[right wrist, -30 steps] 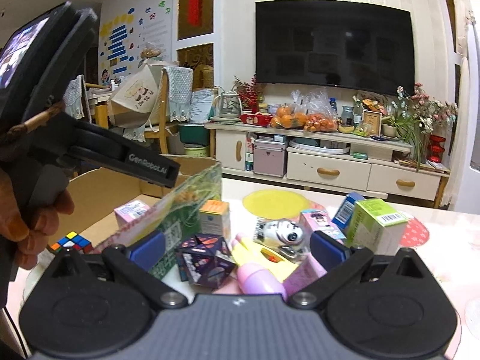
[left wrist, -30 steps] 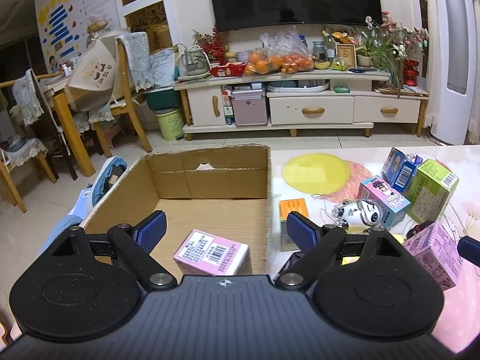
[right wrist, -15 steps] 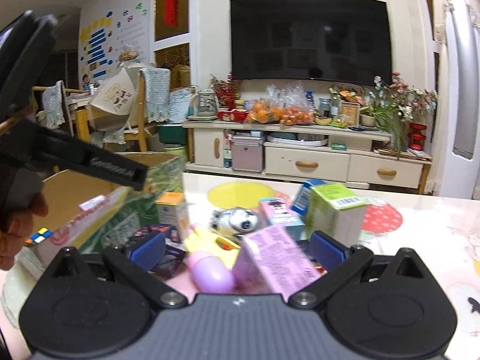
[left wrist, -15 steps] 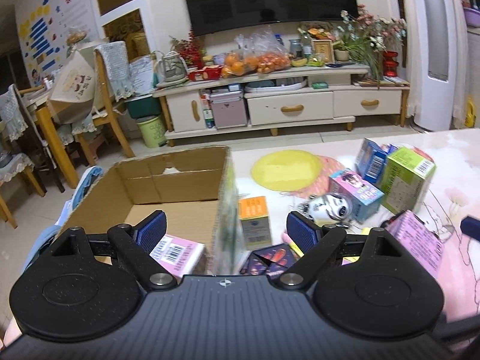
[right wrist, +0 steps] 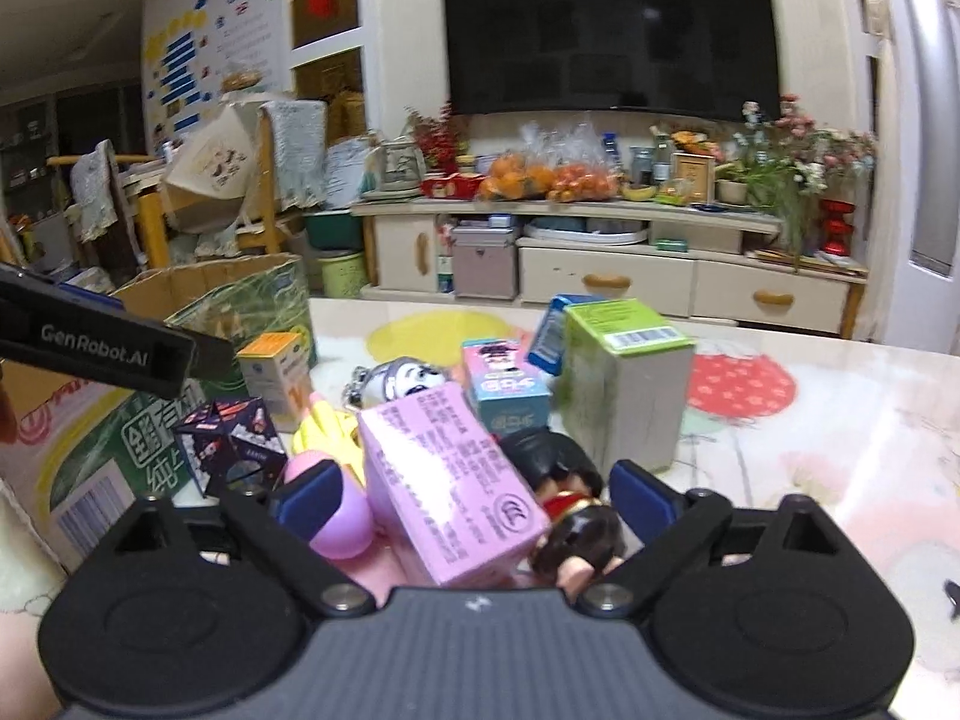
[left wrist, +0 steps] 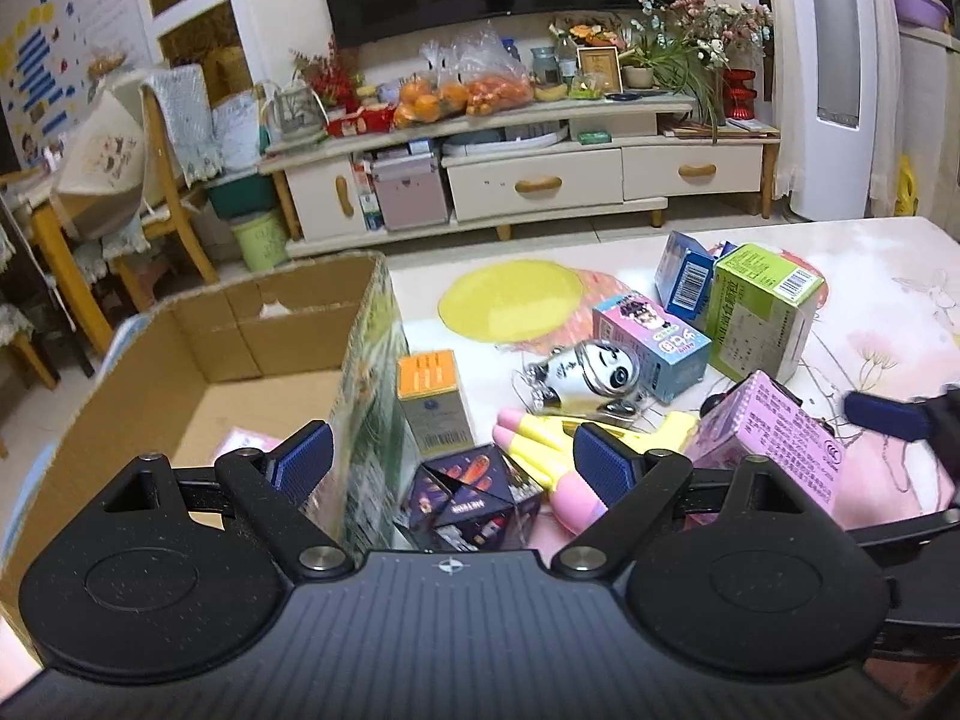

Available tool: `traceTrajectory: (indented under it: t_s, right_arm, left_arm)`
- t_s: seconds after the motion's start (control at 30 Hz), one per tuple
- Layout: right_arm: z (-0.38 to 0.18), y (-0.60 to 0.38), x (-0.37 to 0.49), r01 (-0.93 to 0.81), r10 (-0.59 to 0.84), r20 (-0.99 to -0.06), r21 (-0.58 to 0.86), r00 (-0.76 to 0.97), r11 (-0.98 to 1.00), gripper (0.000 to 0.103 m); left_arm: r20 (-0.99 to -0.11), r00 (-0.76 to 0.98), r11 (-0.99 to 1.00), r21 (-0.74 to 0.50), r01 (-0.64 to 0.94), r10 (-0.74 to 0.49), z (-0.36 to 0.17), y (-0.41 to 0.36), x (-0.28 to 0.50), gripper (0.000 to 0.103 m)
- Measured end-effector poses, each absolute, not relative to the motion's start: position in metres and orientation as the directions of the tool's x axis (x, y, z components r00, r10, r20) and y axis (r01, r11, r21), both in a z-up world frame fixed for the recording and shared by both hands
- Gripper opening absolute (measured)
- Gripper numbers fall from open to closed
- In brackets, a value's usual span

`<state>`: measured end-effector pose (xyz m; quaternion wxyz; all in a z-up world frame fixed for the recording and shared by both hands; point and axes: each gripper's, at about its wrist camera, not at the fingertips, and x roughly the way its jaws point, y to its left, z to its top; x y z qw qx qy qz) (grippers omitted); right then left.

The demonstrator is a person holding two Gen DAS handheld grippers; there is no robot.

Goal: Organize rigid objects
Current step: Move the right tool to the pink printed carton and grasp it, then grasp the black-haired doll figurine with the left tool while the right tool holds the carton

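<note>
step: right gripper [right wrist: 468,489] reaching for the pink box [right wrist: 447,480] lying on the bench [right wrist: 810,468] among loose toys.
right fingers: just been closing, not yet clamped; box and a doll [right wrist: 576,525] lie between them.
left gripper [left wrist: 450,462]: fingers spread, empty, above the carton [left wrist: 210,348] wall.
next: likely square on the box alone, clamp, lift, carry left to the carton.
carton: one pink item visible inside; rest hidden.
</note>
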<state>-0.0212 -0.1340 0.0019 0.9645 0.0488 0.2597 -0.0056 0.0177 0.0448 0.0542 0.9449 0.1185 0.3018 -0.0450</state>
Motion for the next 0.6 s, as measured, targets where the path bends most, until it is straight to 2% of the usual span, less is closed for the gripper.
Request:
traceTrajectory:
  t_s: [0.1, 0.2, 0.27, 0.43, 0.6]
  right_arm:
    - [0.0, -0.129, -0.017, -0.012, 0.045, -0.515, 0.068, 0.856, 0.998, 0.077]
    - [-0.003, -0.125, -0.016, -0.048, 0.062, -0.528, 0.041, 0.847, 0.998, 0.063]
    - [-0.007, -0.123, -0.016, -0.066, 0.074, -0.544, 0.033, 0.836, 0.997, 0.044]
    - [-0.006, -0.125, -0.024, -0.076, 0.092, -0.546, 0.053, 0.833, 0.996, 0.044]
    - [0.019, -0.145, -0.046, -0.022, 0.072, -0.472, 0.111, 0.879, 0.994, 0.043]
  left_arm:
    - [-0.58, 0.814, 0.972, 0.18, 0.153, -0.02, 0.056, 0.045, 0.02, 0.103]
    - [-0.576, 0.817, 0.973, 0.167, 0.159, -0.034, 0.057, 0.04, 0.017, 0.103]
    - [-0.572, 0.819, 0.973, 0.165, 0.162, -0.039, 0.057, 0.037, 0.016, 0.103]
    - [-0.569, 0.821, 0.97, 0.163, 0.18, -0.057, 0.055, 0.032, 0.014, 0.103]
    - [-0.566, 0.82, 0.967, 0.153, 0.202, -0.082, 0.054, 0.028, 0.011, 0.103]
